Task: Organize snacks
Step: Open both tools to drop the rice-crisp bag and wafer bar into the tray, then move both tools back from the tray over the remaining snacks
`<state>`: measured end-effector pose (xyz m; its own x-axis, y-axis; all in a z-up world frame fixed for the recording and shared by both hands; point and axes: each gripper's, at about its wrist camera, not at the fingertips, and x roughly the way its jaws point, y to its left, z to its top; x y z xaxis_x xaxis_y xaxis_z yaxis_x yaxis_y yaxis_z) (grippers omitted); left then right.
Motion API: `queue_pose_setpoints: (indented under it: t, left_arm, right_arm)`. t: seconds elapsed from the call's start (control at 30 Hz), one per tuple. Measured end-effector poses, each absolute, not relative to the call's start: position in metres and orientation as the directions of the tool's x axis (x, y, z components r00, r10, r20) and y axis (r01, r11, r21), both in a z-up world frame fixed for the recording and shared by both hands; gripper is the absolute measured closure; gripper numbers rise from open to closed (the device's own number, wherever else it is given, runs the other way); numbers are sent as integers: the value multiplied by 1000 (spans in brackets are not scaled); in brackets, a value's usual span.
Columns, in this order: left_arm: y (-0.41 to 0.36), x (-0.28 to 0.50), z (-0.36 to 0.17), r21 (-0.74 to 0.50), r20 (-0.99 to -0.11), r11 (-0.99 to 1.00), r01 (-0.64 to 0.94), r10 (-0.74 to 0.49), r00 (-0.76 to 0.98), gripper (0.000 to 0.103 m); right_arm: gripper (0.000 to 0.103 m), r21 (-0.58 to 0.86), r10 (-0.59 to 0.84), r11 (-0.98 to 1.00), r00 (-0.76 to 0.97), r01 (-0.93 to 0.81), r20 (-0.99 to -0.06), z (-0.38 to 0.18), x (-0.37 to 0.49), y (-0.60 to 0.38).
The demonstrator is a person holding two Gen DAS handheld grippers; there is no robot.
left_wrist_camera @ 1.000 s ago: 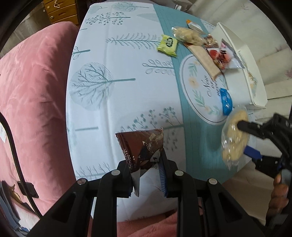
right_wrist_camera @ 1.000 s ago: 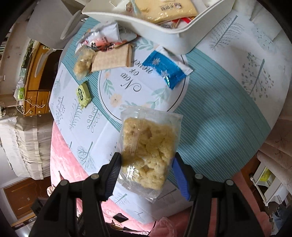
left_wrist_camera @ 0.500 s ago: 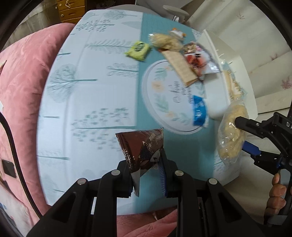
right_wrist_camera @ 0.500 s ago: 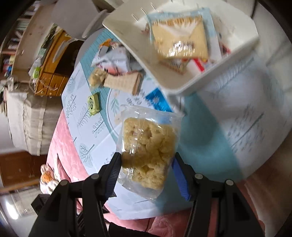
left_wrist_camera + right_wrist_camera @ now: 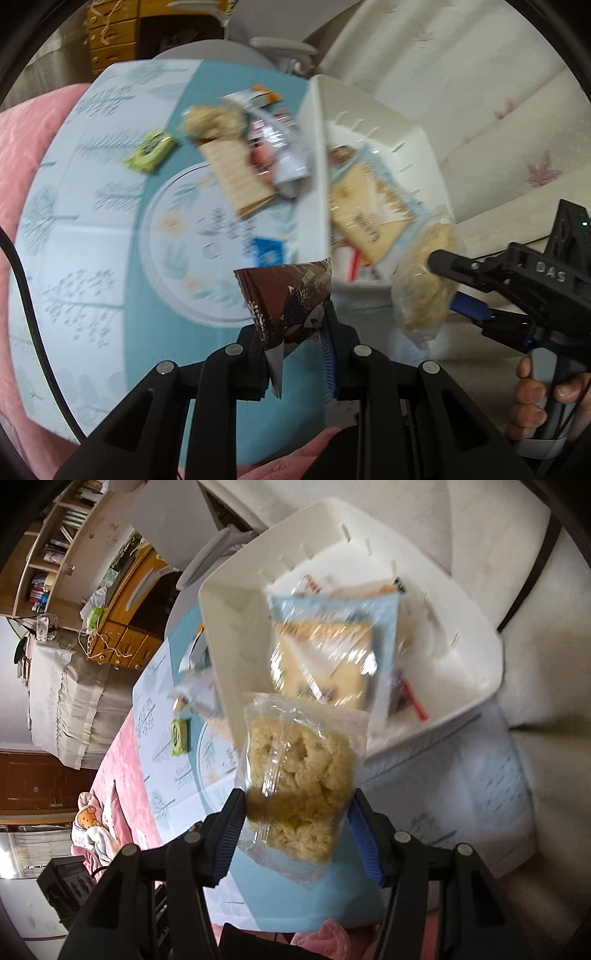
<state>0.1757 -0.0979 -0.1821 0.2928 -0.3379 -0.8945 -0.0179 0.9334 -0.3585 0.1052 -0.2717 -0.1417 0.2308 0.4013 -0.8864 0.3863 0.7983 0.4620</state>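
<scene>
Both snacks are judged to be on the way to the white bin (image 5: 480, 657), so the step in hand is the drop. The clear bag of puffed rice cake (image 5: 299, 790) is best carried fully over the bin's rim before release, and set down on the yellow cracker pack (image 5: 321, 664) already lying inside, so that nothing slides off the near wall. The right gripper (image 5: 295, 812) is clamped on that bag: its lower half is pinched between the blue-padded jaws, the upper half stands free above them, short of the bin. The left gripper (image 5: 295, 343) is closed on the brown triangular packet (image 5: 288, 295), held by its lower corner with the wide end pointing up, just before the bin's near wall (image 5: 314, 184). On the desk (image 5: 92, 221) a green packet (image 5: 149, 151), a wafer bar (image 5: 236, 177) and a blue sachet (image 5: 267, 251) are left to be gathered, well apart from both jaws
</scene>
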Motion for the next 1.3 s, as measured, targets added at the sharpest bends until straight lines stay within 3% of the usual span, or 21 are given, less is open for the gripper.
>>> queue_pose_setpoints:
  t: [0.53,0.6,0.63,0.67,0.77,0.93,1.3]
  left_arm:
    - [-174,226,-178,-435,-828,895,100,-440,348,79]
    - [-177,226,-176,-431,-824,895,113,-442,356,55]
    - [-178,226,-175,-429,-822,896,116,-440,362,49]
    - [-177,225,-175,-425,-821,898,114,-435,369,43]
    - [-172,220,-174,-404,-832,910,98,-409,375,36]
    - [-155,210,-176,-386,-853,921,52,-378,360,28]
    - [-105,175,-173,-351,-879,936,-22,-321,354,27]
  right_arm:
    - [46,377,253,895,427,237,-868,-118,133,-339]
    - [46,372,247,899,435,230,-866,-119,134,-341]
    - [42,366,241,901,433,231,-868,-120,134,-342]
    - [34,363,240,902,429,234,-871,-121,135,-342]
    - [29,377,251,893,422,247,-871,-123,134,-344]
    - [28,383,264,886,394,261,-880,-130,130,-338]
    - [28,393,292,874,336,287,-895,-139,112,-312]
